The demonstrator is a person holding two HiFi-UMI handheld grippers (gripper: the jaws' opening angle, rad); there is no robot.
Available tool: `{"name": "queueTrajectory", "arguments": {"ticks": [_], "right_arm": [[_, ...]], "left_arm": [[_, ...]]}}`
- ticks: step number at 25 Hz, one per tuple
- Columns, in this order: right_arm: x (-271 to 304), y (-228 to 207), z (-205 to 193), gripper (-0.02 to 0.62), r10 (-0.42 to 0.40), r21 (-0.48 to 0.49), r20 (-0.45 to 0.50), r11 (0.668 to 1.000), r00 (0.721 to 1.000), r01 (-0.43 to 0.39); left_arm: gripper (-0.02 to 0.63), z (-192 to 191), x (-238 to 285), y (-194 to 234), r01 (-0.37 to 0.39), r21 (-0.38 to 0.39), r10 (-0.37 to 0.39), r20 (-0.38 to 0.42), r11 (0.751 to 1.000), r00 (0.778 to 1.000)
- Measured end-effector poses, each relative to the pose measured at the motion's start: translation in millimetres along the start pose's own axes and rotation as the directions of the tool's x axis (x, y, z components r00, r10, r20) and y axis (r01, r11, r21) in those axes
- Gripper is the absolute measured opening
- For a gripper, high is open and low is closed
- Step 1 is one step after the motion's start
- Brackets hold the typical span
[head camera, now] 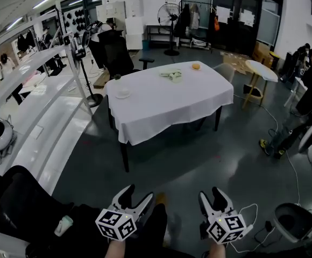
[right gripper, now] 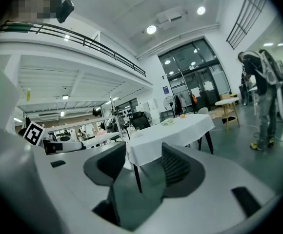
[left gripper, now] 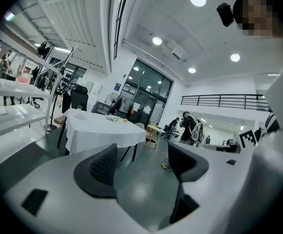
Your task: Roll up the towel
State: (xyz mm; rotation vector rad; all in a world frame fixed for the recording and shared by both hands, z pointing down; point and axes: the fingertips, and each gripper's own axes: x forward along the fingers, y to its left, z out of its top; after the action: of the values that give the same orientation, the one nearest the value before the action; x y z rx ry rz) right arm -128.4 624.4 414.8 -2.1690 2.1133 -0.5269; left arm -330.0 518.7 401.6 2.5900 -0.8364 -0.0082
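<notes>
We face a table (head camera: pixel 161 104) draped in a white cloth, well apart from us across the dark floor (head camera: pixel 199 155). Low at the near edge of the head view we hold the left gripper (head camera: pixel 138 194) and the right gripper (head camera: pixel 211 194) side by side, each with its jaws apart and nothing between them. The towel (head camera: pixel 171 74) lies crumpled on the far part of the tabletop, with a small orange fruit (head camera: pixel 196 66) near it and a white dish (head camera: pixel 123 93) by the left corner.
</notes>
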Motion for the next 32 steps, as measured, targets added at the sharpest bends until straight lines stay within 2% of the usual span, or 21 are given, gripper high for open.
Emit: {"name": "queueTrajectory", "arguments": {"ticks": [6, 11, 21, 26, 32], "right_arm": [[38.9, -21.7, 10.9, 0.23, -0.007, 0.006, -0.004, 1.0, 1.0, 0.007], [93.2, -51.9, 34.9, 0.23, -0.024, -0.005, 0.001, 1.0, 1.0, 0.024], [243.1, -104.4, 121.1, 0.23, -0.029, -0.049, 0.053, 0.998, 0.998, 0.032], [299.0, -120.6, 135.2, 0.23, -0.036, -0.044, 0.047, 0.998, 0.998, 0.038], [340.1, -130.8, 140.6, 0.23, -0.026, -0.051, 0.029, 0.998, 0.999, 0.028]], "left_arm": [[0.35, 14.1, 46.3, 14.1, 0.019, 0.004, -0.019, -0.006, 1.0, 1.0], [0.35, 25.4, 111.7, 35.2, 0.044, 0.008, -0.044, -0.009, 0.999, 0.999], [0.35, 110.6, 254.0, 110.1, 0.045, 0.031, -0.047, 0.054, 0.999, 0.997], [0.35, 132.7, 302.3, 142.1, 0.049, 0.028, -0.051, 0.06, 0.998, 0.997], [0.33, 138.5, 334.2, 163.2, 0.05, 0.016, -0.051, 0.055, 0.999, 0.997]]}}
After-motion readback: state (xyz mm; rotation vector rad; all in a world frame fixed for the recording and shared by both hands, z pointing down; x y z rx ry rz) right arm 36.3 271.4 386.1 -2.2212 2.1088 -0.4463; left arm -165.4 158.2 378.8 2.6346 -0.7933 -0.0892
